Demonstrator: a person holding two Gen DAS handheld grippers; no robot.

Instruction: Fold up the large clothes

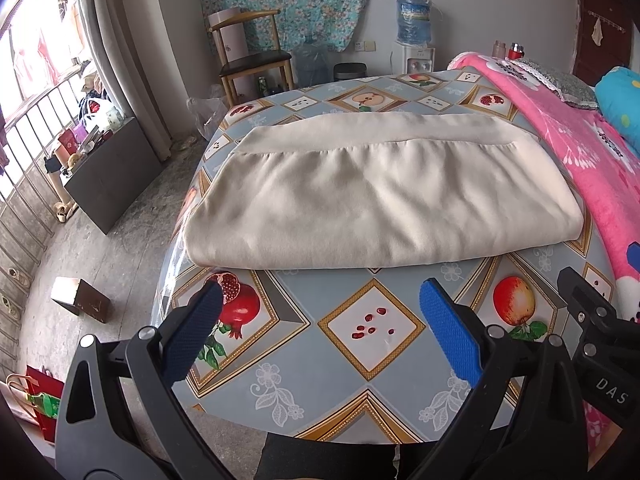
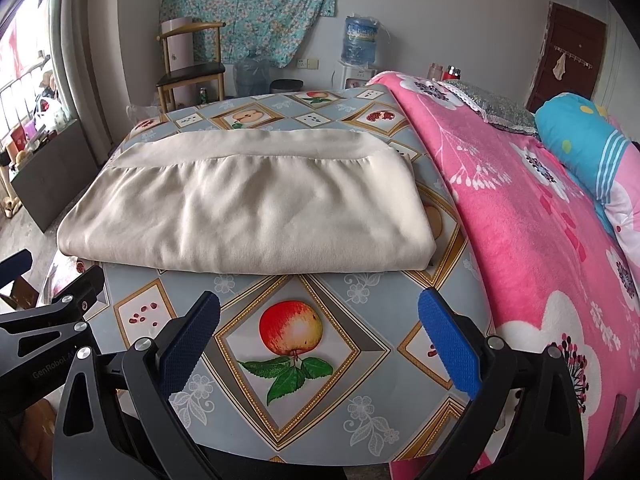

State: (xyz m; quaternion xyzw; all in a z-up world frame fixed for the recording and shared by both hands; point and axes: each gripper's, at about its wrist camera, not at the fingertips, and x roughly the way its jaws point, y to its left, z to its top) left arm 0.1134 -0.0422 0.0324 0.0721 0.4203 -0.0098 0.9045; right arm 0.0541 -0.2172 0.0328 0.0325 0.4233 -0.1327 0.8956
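Note:
A cream garment (image 1: 376,196) (image 2: 248,208) lies folded into a thick rectangle on the fruit-patterned tablecloth (image 1: 360,372) (image 2: 336,408), its ribbed hem band along the far side. My left gripper (image 1: 320,296) hovers open over the near part of the cloth, a short way in front of the garment's folded near edge, with nothing between its blue pads. My right gripper (image 2: 320,304) is open too, just short of the garment's near right part and holding nothing. In the left wrist view the right gripper's black body shows at the right edge.
A pink flowered blanket (image 2: 520,216) and a blue pillow (image 2: 580,140) lie along the right side. On the floor to the left are a dark low cabinet (image 1: 108,176) and a small box (image 1: 80,300). A wooden chair (image 1: 252,56) and water dispenser (image 1: 414,36) stand at the back wall.

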